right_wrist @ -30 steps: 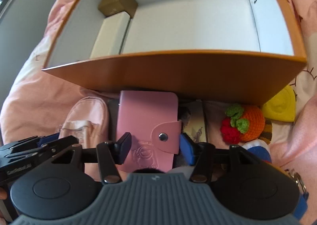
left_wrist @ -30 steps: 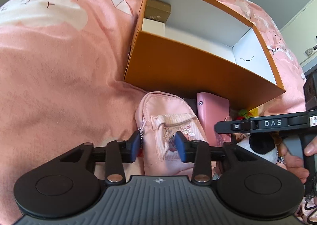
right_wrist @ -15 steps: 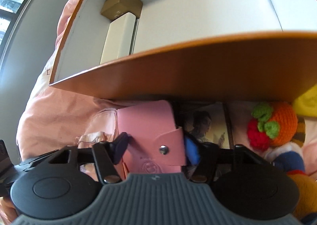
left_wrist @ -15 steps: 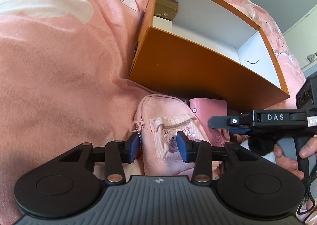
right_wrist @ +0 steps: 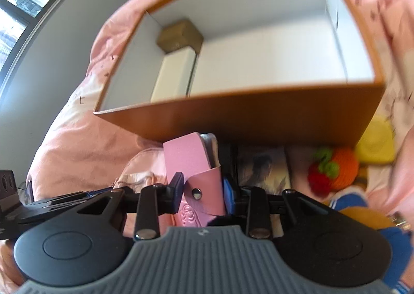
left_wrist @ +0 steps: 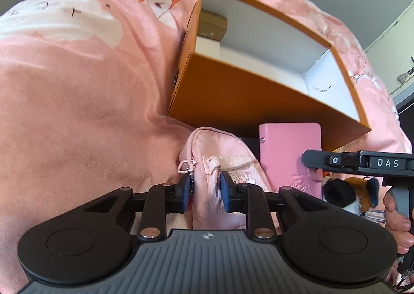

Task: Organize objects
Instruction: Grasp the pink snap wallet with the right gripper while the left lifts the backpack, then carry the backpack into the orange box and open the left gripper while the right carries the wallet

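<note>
Both closing: left tool (left_wrist: 205, 191) pinches pouch (left_wrist: 220, 162), right tool (right_wrist: 203, 191) wallet (right_wrist: 196, 172) below box rim (right_wrist: 233, 98).

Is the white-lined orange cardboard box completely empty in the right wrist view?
No. A small brown cardboard box and a long white box lie against the left inner wall of the orange box.

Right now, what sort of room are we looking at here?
Most likely a bedroom: everything lies on a soft pink printed quilt, as on a bed. An open orange box, a small pink backpack and knitted toys sit on it.
</note>
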`<state>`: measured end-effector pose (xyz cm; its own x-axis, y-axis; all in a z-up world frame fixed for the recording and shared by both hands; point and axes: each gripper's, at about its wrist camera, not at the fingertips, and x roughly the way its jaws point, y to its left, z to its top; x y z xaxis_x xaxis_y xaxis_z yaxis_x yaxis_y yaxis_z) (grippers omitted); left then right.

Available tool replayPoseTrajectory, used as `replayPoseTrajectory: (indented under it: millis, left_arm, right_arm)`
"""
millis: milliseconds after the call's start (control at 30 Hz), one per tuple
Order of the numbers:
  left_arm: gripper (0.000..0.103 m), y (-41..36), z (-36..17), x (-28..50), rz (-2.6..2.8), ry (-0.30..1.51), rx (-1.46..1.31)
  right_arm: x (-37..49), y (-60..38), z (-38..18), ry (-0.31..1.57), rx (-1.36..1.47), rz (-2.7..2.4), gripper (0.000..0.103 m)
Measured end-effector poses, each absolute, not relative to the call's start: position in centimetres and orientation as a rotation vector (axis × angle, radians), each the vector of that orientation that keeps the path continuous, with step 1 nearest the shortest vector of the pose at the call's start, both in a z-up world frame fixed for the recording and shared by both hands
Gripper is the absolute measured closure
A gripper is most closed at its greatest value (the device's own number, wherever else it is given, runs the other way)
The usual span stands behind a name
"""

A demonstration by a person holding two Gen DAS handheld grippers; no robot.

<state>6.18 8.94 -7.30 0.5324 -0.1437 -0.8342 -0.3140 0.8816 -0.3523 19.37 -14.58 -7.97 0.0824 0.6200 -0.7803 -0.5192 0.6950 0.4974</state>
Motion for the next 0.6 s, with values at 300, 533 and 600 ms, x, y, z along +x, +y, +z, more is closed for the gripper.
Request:
replayPoseTrajectory:
  millis: [300, 533, 600]
  left_arm:
    - [0.082, 8.5, -4.1, 5.3, 0.095, 0.926, -0.477]
    - [0.082, 7.6, -0.6, 4.7, 0.075, 0.822, -0.435]
    - [0.082, 7.4, 0.4, 4.8, 0.067, 0.788, -0.428]
  right_arm:
    - [19.2, -15.8, -4.6, 1.145, 0.153, 0.899, 0.069]
    - [18.6, -16.7, -1.1, 1.055, 0.178, 0.929, 0.069]
    - [18.8, -17.1, 0.0, 1.026, 0.197, 0.932, 0.069]
